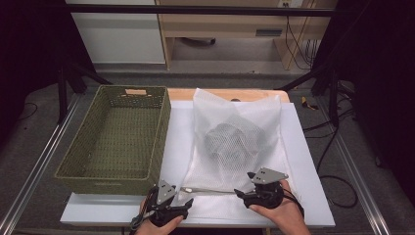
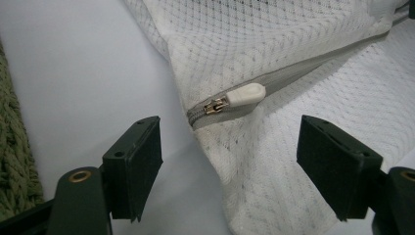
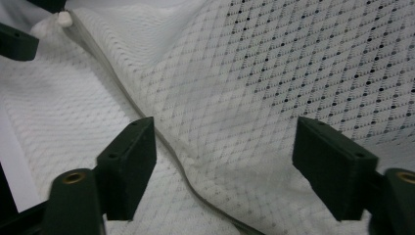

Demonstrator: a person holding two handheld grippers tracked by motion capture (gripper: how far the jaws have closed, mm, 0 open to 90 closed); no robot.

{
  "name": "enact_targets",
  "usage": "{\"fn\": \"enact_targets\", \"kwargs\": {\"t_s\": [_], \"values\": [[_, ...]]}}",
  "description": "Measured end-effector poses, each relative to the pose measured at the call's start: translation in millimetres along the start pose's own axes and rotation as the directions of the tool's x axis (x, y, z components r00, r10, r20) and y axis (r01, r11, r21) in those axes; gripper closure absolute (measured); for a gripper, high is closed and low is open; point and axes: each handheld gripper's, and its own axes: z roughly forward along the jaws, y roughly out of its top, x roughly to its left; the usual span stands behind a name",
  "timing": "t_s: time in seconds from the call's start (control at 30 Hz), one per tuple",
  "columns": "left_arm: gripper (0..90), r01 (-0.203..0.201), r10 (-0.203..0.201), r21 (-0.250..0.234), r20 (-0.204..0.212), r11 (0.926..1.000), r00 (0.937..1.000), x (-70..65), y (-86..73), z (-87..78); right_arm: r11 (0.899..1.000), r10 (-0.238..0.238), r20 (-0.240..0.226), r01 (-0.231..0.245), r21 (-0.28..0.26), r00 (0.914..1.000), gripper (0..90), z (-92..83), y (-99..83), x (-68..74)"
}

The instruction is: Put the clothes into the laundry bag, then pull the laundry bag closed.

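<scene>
At six o'clock, both grippers (image 1: 188, 201) (image 1: 238, 193) gape, released, beside the mesh bag's (image 1: 235, 127) zipper pull (image 2: 246, 94); zipping looks finished; lifting it basketward (image 1: 78, 169) seems next.

White mesh laundry bag (image 1: 235, 132): thin synthetic cloth in a fine diamond-pattern weave, semi-sheer, matt; a grey crumpled cloth bundle (image 1: 230, 139) shows through it. Grey zipper tape (image 2: 313, 61): smooth woven fabric, with brassy metal slider (image 2: 215, 105) and smooth white rubbery pull cover (image 2: 246, 94). Olive-green woven basket (image 1: 115, 137): coarse twisted cord or fibre, rough, matt. White table surface (image 1: 303, 161): smooth, flat, low sheen. Gripper pads (image 2: 139, 161): black, matt plastic or rubber; brass-coloured metal inserts sit in the jaw arms.
</scene>
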Motion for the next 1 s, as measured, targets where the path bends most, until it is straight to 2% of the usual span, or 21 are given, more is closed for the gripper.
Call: {"fn": "enact_targets", "kwargs": {"t_s": [0.07, 0.17, 0.27, 0.4, 0.47, 0.67, 0.87, 1.0], "values": [[23.3, 0.001, -0.001, -0.003, 0.0, 1.0, 1.0, 0.3, -0.1, -0.1, 1.0, 0.019, 0.0, -0.019, -0.008, 0.9998, 17.0, 0.2, 1.4, -1.3], [21.1, 0.004, -0.004, -0.004, -0.006, 1.0, 1.0, -0.1, 0.0, 0.2, 0.999, 0.015, 0.012, -0.014, -0.03, 0.9998, 9.0, -0.6, 2.8, -1.5], [17.5, 0.017, -0.017, -0.01, -0.012, 0.9998, 0.9998, -0.2, 0.0, -0.1, 0.999, 0.028, 0.07, -0.024, -0.049, 0.9971, 7.7, -0.9, 6.1, -0.7], [15.0, 0.03, -0.03, -0.017, -0.009, 0.9994, 0.9995, -2.1, -0.6, -0.2, 0.998, 0.029, 0.089, -0.023, -0.065, 0.9957, 5.7, -1.8, 8.6, 0.7], [14.7, 0.018, -0.018, -0.013, -0.002, 0.9997, 0.9998, -3.0, -0.8, -0.8, 0.998, 0.022, 0.096, -0.016, -0.065, 0.9951, 5.6, -2.2, 8.4, 1.2], [16.2, 0.025, -0.025, -0.02, 0.002, 0.9995, 0.9997, -3.8, -1.4, -1.4, 0.997, 0.013, 0.098, -0.006, -0.073, 0.9951, 5.2, -3.2, 8.6, 2.1], [22.0, 0.018, -0.018, -0.014, 0.002, 0.9997, 0.9998, -2.7, -2.0, -2.6, 0.997, -0.006, 0.083, 0.012, -0.072, 0.9966, 5.2, -2.3, 8.0, 4.2], [23.3, 0.032, -0.032, -0.014, -0.007, 0.9994, 0.9995, -1.6, -3.3, -5.6, 0.997, -0.008, 0.083, 0.014, -0.078, 0.9965, 5.5, -3.4, 8.1, 4.6]]}}
